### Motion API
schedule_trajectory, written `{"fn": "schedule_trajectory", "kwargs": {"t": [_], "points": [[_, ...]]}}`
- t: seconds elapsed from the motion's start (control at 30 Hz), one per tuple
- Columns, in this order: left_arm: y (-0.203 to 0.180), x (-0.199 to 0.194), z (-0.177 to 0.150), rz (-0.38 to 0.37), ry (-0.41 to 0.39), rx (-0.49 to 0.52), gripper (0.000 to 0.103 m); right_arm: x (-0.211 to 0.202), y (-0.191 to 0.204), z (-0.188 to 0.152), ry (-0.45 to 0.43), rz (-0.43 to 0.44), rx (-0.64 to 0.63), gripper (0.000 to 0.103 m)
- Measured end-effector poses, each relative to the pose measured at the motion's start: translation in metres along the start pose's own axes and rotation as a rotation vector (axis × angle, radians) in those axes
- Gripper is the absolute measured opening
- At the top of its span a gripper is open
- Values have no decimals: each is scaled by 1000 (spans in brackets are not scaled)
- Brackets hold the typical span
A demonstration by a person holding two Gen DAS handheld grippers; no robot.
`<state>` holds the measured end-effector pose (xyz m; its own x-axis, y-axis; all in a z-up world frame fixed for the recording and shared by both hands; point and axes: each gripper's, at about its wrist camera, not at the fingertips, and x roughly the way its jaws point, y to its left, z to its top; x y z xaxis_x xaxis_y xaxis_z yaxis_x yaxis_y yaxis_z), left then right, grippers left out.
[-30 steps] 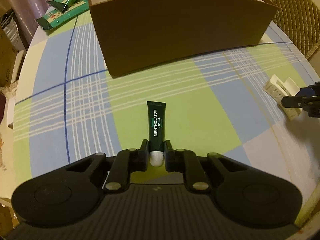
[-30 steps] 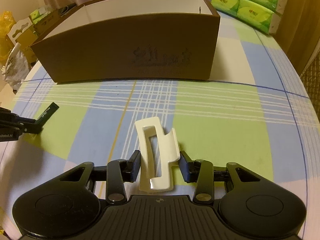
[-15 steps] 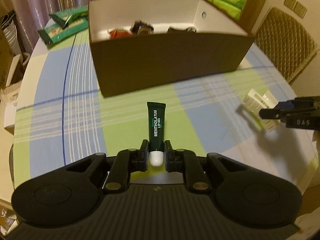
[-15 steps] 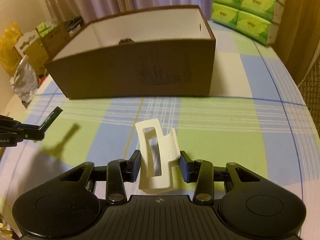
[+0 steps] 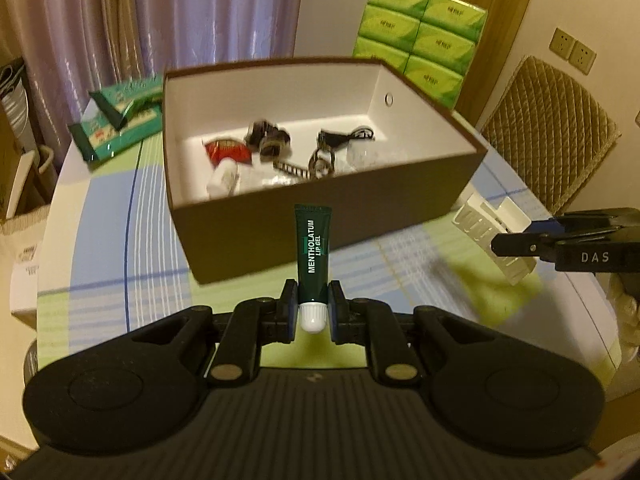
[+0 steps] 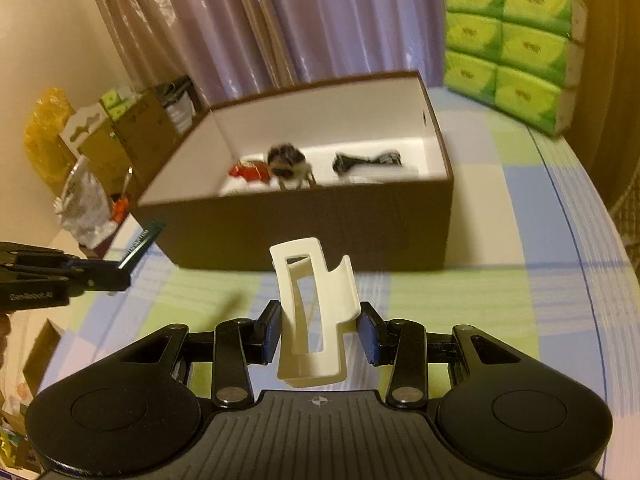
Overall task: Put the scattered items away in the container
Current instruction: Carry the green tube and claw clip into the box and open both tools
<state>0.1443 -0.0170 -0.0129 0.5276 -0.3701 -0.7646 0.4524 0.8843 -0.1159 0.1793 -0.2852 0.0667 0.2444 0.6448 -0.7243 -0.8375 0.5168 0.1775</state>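
Green tube (image 5: 313, 254), printed "MENTHOLATUM LIP GEL", is clamped at its white cap end in the left gripper (image 5: 313, 312), above the cloth, short of the brown box (image 5: 320, 224). Right gripper (image 6: 319, 334), marked "DAS", is closed on a white clip (image 6: 316, 312), also before the box.

Box (image 5: 320, 216) sits on the table (image 5: 160, 280) ahead of me, small items inside it. Tissue packs (image 5: 420, 36) behind the box, to the right; snack packets (image 5: 116, 124) left of it. My left gripper (image 5: 313, 304) holds the lip gel tube (image 5: 313, 248), my right gripper (image 6: 318, 332) the hair claw clip (image 6: 316, 312), both before the box's near wall.
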Motion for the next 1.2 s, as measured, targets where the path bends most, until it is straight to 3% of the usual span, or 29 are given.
{"fn": "schedule_trajectory", "kwargs": {"t": [0.6,0.93,1.2], "points": [[11,30,94,27,-78,59,12,35,2,99,-67,50,-181,38],[32,79,145,56,-31,12,12,95,-13,154,-28,51,-207,38],[50,126,165,101,44,-75,12,143,-26,173,48,11,-193,38]]}}
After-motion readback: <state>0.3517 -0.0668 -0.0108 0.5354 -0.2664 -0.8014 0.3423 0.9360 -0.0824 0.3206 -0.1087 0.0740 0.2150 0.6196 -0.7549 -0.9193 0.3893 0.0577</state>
